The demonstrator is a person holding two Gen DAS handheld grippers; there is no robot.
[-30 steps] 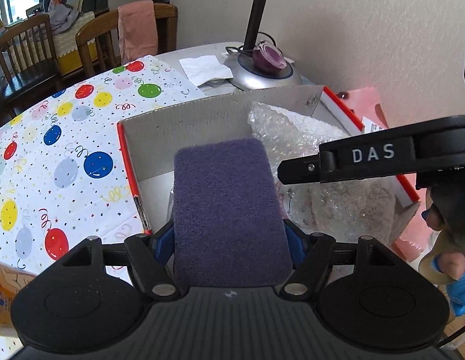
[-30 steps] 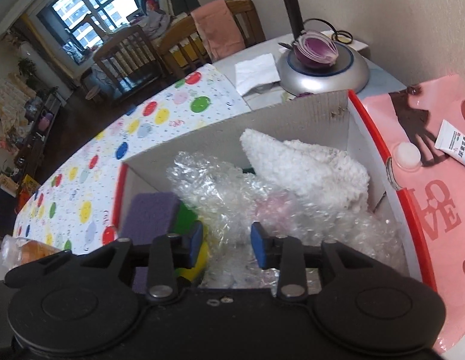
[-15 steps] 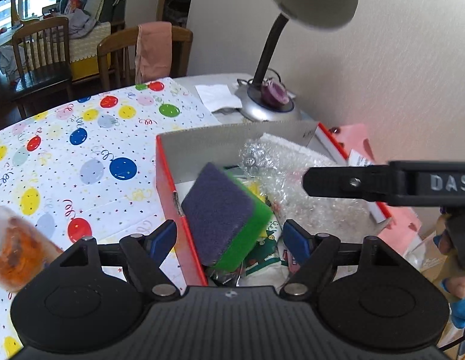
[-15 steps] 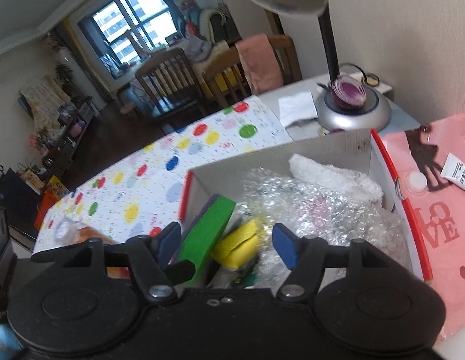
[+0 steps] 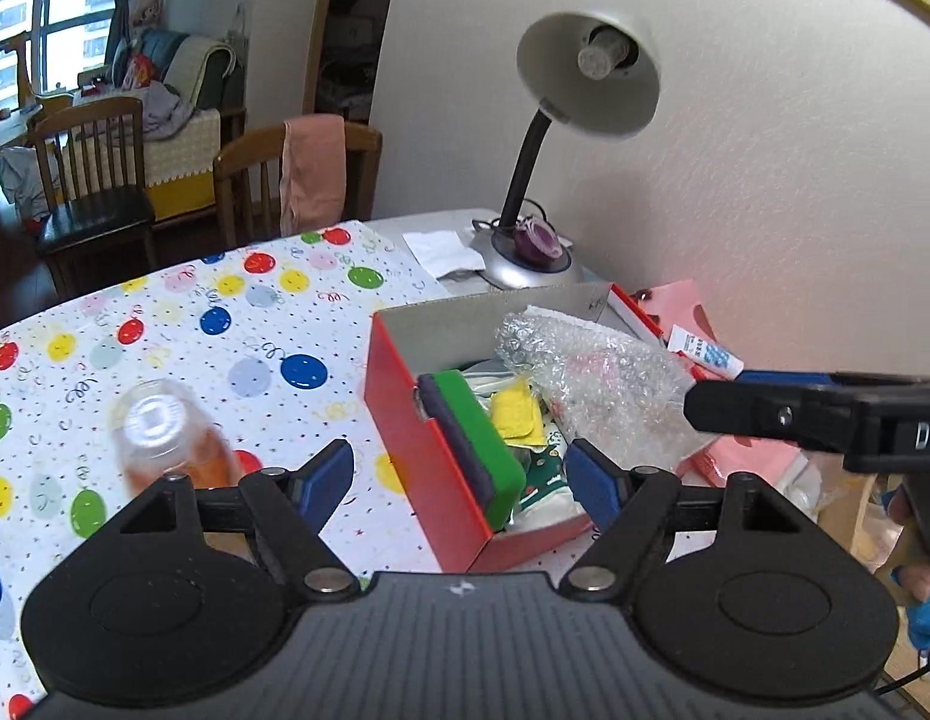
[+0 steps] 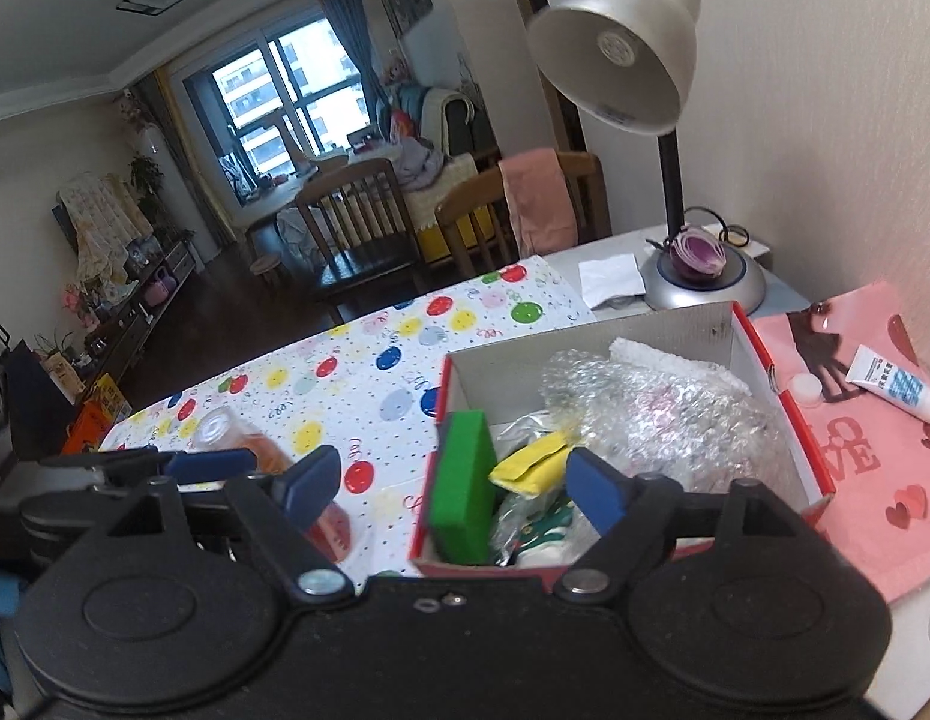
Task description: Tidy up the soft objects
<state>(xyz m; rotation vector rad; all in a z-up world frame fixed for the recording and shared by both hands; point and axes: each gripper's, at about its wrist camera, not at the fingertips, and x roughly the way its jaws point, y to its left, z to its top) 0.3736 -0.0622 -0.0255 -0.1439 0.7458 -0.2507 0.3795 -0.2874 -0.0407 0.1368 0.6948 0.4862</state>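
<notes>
the green sponge [image 5: 477, 450] stands on edge against the red box [image 5: 405, 420] wall, saving room; left gripper [image 5: 459, 480] released and empty; right gripper [image 6: 447, 486] opening, holding nothing.

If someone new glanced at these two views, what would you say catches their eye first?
Probably the red cardboard box on the balloon-print tablecloth, stuffed with a green-and-purple scouring sponge standing on edge at its left wall, a yellow sponge beside it and crumpled bubble wrap on the right. Behind it, a white gooseneck desk lamp leans over the box.
</notes>
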